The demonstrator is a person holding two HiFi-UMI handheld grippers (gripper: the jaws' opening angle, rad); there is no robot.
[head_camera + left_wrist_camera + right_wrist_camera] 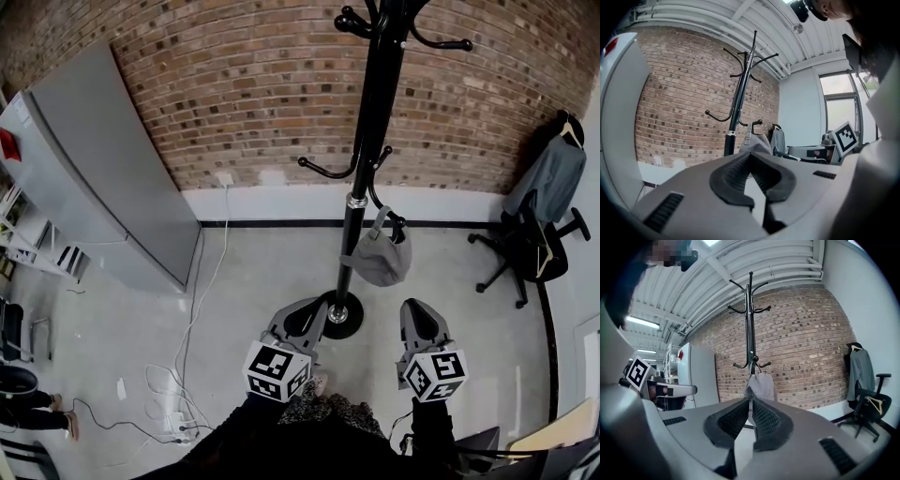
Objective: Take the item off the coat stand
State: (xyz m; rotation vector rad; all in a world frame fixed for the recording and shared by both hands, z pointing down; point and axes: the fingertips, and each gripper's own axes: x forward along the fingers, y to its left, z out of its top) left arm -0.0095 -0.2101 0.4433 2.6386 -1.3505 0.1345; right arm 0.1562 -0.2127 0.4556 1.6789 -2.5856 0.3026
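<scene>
Facing a tall black metal coat stand (370, 122) with curved hooks, set before a red brick wall (234, 84). Slung on one of the lower hooks, on the right side of the pole: a soft grey fabric bag (380, 258), hanging by a short grey strap (380, 220). Long axis close to vertical, strap uppermost, pouch sagging below, clear of the floor. Well apart from both tools, forward of the jaws and higher than them.

From the head view, placed between the two grippers sideways, yet closer to the line of the right gripper (419, 311) than to that of the left gripper (309, 317), the latter aimed more at the stand's round black base (339, 314). In the right gripper view, dead ahead and just above the tips; in the left gripper view, ahead and a touch to the right.

Right jaws clenched tip to tip, nothing between the ribbed black pads (764, 418), touching nothing. Left jaws likewise pressed together at the tips, empty, touching nothing.

Judging by this, best taken with the right side: first spreading the jaws, then reaching forward and up to the strap, then raising it over the hook's upturned end, not tugging straight back
</scene>
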